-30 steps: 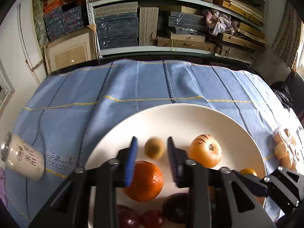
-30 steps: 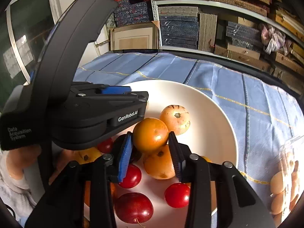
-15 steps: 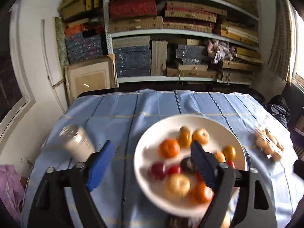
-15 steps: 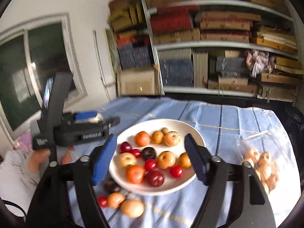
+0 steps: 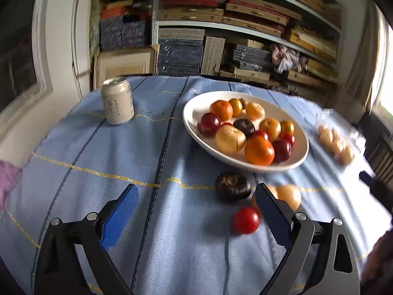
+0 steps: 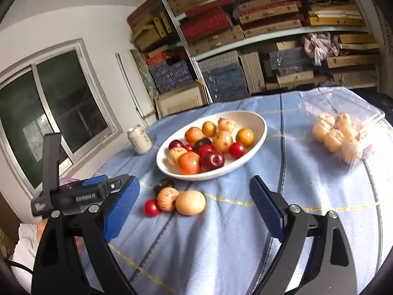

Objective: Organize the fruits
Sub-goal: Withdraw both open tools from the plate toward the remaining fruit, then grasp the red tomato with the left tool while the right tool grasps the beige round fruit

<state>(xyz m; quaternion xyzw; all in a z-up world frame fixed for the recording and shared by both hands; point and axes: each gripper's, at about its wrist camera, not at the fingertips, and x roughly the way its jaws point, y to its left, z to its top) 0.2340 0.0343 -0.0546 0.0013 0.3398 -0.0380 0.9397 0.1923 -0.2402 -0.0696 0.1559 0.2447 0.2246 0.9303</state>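
Note:
A white bowl [image 5: 191, 120] [image 6: 260, 123] on the blue cloth holds several fruits: oranges, red plums, a dark one and pale ones. Loose fruits lie on the cloth in front of it: a dark fruit [image 5: 232, 186] [image 6: 163, 184], a red one [image 5: 246, 220] [image 6: 151, 207], and two pale ones [image 6: 167, 198] [image 6: 190, 202]. My left gripper [image 5: 196, 211] is open and empty, held back from the loose fruits. My right gripper [image 6: 194, 209] is open and empty, above the cloth near them. The left gripper's body [image 6: 73, 196] shows at the left of the right wrist view.
A pale drink can [image 5: 117, 100] [image 6: 139, 139] stands left of the bowl. A clear plastic box of pale fruits [image 6: 341, 132] [image 5: 336, 145] lies right of the bowl. Shelves of boxes stand behind the table, and a window is at the left.
Both grippers opened and pulled back and up from the bowl. The orange fruit the right gripper held now sits in the bowl. The left gripper swung left.

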